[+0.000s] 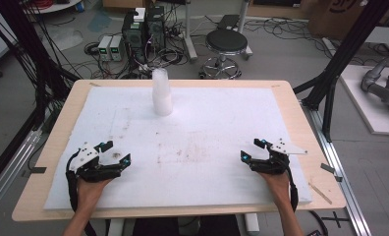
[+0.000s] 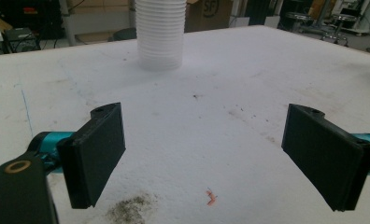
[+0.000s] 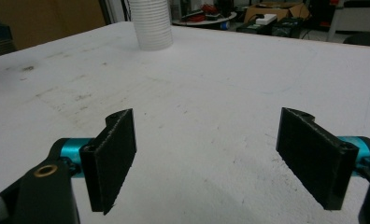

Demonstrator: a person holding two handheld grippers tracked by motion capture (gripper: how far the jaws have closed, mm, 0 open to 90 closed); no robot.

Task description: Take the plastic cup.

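Left gripper (image 1: 115,153) resting open, empty | right gripper (image 1: 250,150) likewise | cup stack (image 1: 161,92) standing upright at 12 o'clock on worktop (image 1: 291,128), left gripper lying slightly nearer.

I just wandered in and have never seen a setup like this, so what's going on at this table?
A person sits at a wooden table covered by a white foam sheet, holding a black two-jaw claw in each hand. The left claw and the right claw both rest near the front edge, jaws open and empty. A tall stack of white plastic cups stands upright at the far side, untouched, well apart from both claws. Nothing is being handled yet.
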